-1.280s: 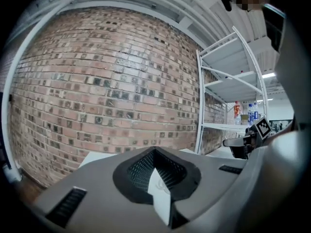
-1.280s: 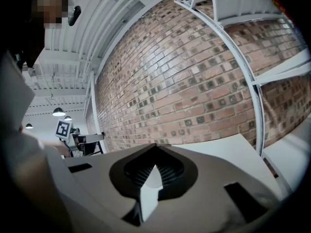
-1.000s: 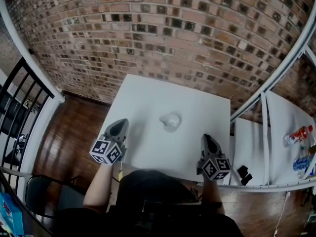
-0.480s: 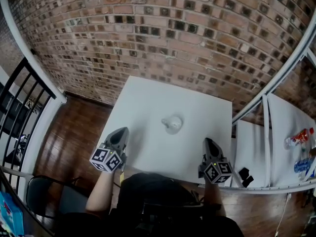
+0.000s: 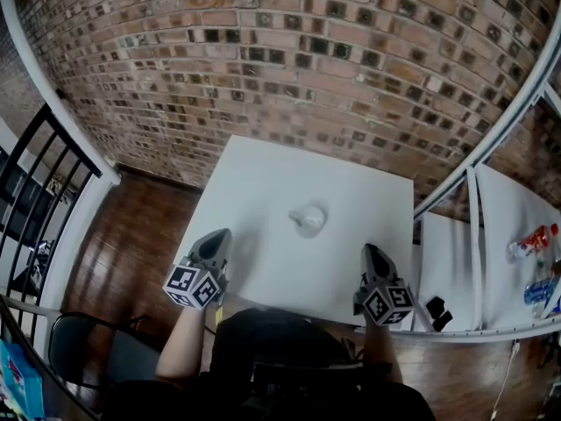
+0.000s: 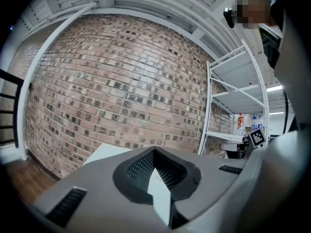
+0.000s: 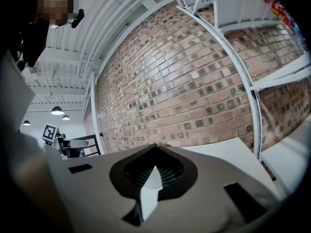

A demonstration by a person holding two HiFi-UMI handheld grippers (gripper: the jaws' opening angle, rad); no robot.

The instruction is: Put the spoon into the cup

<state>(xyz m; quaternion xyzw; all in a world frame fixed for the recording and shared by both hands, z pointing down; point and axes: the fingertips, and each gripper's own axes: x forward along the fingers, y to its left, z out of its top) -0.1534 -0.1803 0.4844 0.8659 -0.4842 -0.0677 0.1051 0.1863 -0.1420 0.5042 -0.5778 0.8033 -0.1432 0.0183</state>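
Observation:
A small white cup (image 5: 308, 218) stands near the middle of the white table (image 5: 263, 178). It is too small in the head view to tell whether a spoon is in it, and I see no spoon elsewhere. My left gripper (image 5: 221, 233) hovers at the table's near left edge with its jaws together and nothing between them (image 6: 154, 149). My right gripper (image 5: 370, 249) is at the near right edge, its jaws also meeting at the tip and holding nothing (image 7: 155, 147). Both point toward the brick wall. The cup appears in neither gripper view.
A brick wall (image 5: 289, 68) runs behind the table. A white shelf frame (image 5: 473, 235) to the right holds bottles (image 5: 529, 240) and a black object (image 5: 431, 307). A black railing (image 5: 39, 174) and a chair (image 5: 83, 349) are at the left over the wooden floor.
My left gripper has drawn back a little toward the person and sunk slightly. The right gripper and the cup have stayed put.

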